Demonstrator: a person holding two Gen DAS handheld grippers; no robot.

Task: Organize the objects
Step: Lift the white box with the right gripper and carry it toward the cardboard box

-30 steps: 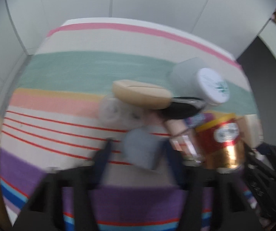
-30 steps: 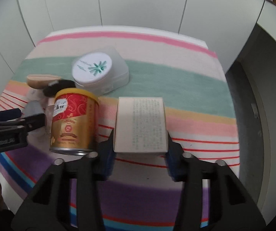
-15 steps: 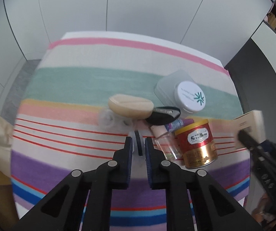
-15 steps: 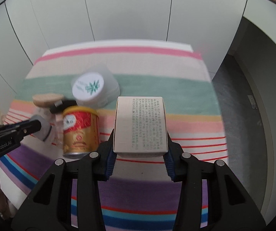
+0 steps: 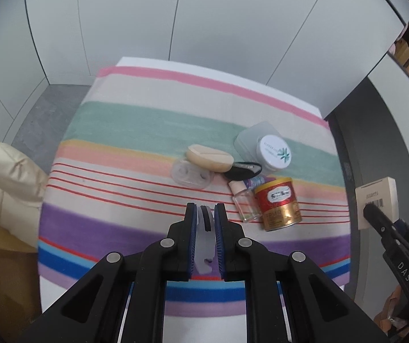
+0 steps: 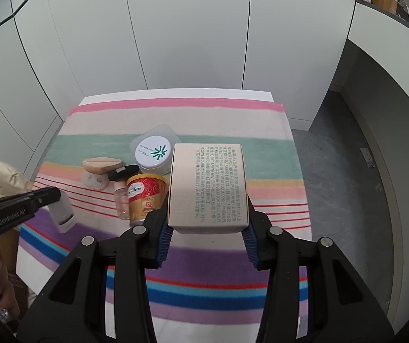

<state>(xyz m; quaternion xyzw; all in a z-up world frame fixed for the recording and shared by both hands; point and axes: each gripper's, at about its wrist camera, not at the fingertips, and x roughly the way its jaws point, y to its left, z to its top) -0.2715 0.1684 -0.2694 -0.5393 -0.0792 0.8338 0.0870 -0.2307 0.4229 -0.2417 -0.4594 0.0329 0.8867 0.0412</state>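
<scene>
In the left wrist view, the left gripper [image 5: 205, 211] is pinching a thin translucent white piece [image 5: 203, 243] with a dark edge, its fingers nearly pressed together around it above the striped cloth [image 5: 124, 131]. Ahead and right of the fingertips, a red-and-gold can [image 5: 278, 203] is standing beside a small clear bottle [image 5: 244, 202]. Farther ahead, a beige sponge [image 5: 209, 157], a clear oval case [image 5: 192, 175], a black pouch [image 5: 243, 169] and a white round compact [image 5: 274, 152] are clustering together. Far right, the beige box [image 5: 377, 200] is hanging in the other tool.

In the right wrist view, the right gripper [image 6: 207, 230] is clamping the beige box [image 6: 208, 185] between spread fingers, printed face up, above the cloth [image 6: 261, 120]. Just left of the fingers, the can [image 6: 145, 194] and bottle [image 6: 122, 200] are standing; the compact [image 6: 153, 152] is sitting beyond. Far left, the left gripper [image 6: 50, 195] is holding the white piece [image 6: 62, 211].
</scene>
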